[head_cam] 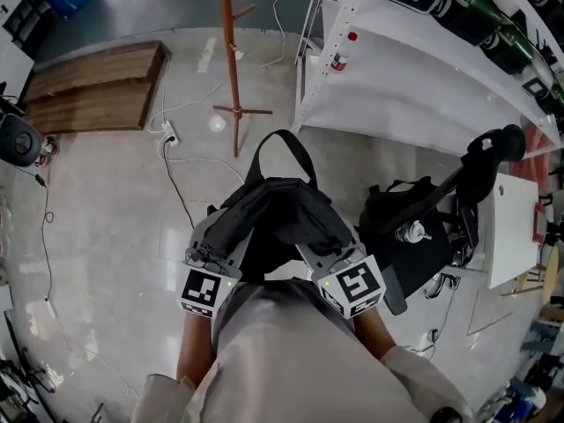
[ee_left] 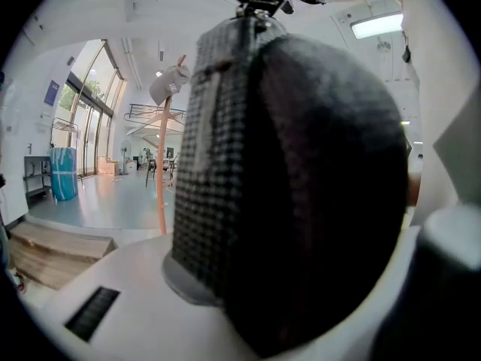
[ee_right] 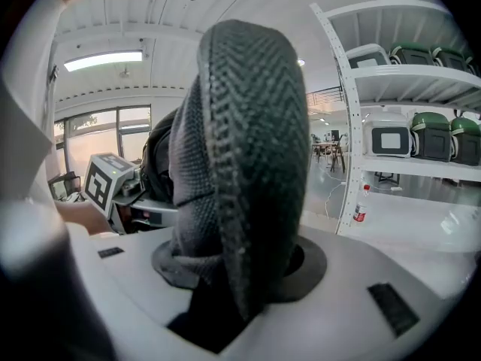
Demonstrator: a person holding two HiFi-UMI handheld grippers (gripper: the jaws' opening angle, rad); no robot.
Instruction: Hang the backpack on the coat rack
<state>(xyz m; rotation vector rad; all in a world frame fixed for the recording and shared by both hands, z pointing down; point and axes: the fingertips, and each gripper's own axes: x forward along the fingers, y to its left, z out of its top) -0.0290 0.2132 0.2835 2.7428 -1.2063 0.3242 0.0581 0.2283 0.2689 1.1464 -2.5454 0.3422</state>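
Observation:
A black backpack (head_cam: 275, 218) hangs between my two grippers in front of me, its top loop (head_cam: 280, 148) standing up. My left gripper (head_cam: 218, 247) is shut on a mesh-padded shoulder strap (ee_left: 248, 171), which fills the left gripper view. My right gripper (head_cam: 328, 252) is shut on the other padded strap (ee_right: 240, 156), which stands between its jaws in the right gripper view. The orange-brown wooden coat rack (head_cam: 231, 51) stands on the floor ahead, and in the left gripper view a grey cap (ee_left: 169, 83) hangs on the coat rack (ee_left: 161, 171).
A white shelving unit (head_cam: 414, 69) with dark cases stands at the right. A black chair (head_cam: 441, 210) with a bag sits close at my right. A wooden platform (head_cam: 92, 86) lies at the left, and white cables (head_cam: 181, 139) run across the floor near the rack's base.

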